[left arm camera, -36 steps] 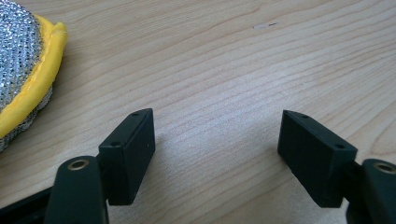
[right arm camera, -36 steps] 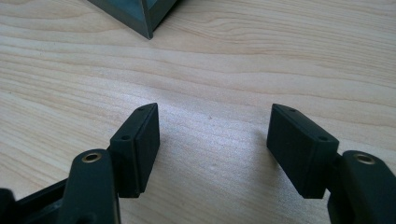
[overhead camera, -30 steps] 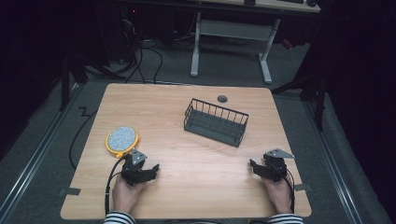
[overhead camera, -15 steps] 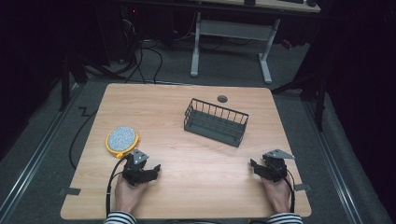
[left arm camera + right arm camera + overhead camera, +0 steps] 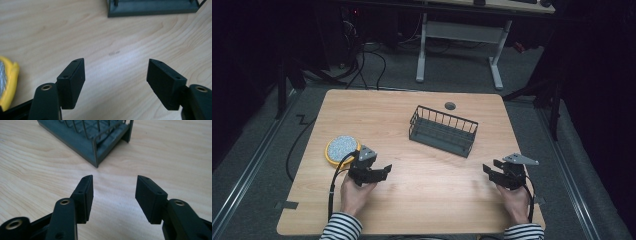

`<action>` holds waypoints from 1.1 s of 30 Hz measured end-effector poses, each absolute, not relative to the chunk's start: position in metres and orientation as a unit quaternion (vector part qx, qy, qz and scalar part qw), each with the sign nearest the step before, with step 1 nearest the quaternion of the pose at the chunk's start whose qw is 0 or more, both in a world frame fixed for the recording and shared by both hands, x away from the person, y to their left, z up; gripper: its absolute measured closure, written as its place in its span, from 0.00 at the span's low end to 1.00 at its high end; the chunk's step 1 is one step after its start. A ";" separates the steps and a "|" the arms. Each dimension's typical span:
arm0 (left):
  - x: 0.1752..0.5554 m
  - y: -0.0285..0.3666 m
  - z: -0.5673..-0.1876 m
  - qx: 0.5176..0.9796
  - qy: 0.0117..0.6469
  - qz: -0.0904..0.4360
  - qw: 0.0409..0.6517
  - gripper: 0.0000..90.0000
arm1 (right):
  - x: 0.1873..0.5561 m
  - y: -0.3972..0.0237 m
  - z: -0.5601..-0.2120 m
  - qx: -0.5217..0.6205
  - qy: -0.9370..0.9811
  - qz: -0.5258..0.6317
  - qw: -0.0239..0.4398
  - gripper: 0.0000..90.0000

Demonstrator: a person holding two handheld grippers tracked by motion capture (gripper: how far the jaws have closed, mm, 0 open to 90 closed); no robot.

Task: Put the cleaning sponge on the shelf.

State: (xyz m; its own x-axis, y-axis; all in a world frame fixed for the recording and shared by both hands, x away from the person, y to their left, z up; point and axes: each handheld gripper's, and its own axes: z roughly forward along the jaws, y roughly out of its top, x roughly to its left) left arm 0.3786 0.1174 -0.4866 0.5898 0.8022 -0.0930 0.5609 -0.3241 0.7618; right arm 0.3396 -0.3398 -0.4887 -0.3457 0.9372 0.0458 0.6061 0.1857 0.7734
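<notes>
While you hold both tools low over the near half of the table, the high view shows the wire basket standing a little past the middle, well apart from either hand. Its long axis runs slantwise, from the far left down toward the near right, with its open top facing up. Your left gripper sits near the yellow-rimmed sponge, which lies just beyond and to the left of it, close to the table's left edge. Your right gripper hangs near the right edge. Between the two tools the wood lies bare, and bare wood also separates each from the basket. A small dark round cap sits behind the basket near the far edge.

Looking along the left gripper, you see its jaws spread wide with nothing between them, having just closed a touch. The basket's base crosses the top of the frame, and the sponge's yellow rim peeks in at the left, clear of the jaw.

Looking along the right gripper, you see its jaws apart but narrower, having just been closing on nothing. One short end of the basket points toward you, its corner post straight ahead, with bare wood on both sides.
</notes>
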 end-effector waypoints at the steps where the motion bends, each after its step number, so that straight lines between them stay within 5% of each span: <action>1: 0.383 0.115 -0.483 0.801 0.422 0.153 0.396 0.35 | 0.340 -0.340 -0.489 0.525 0.735 0.363 0.228 0.55; 14: 0.449 0.080 -0.441 0.807 0.414 0.135 0.399 0.38 | 0.381 -0.345 -0.445 0.508 0.730 0.404 0.216 0.69; 33: 0.516 0.036 -0.423 0.809 0.435 0.141 0.369 0.45 | 0.458 -0.327 -0.424 0.522 0.720 0.399 0.224 0.64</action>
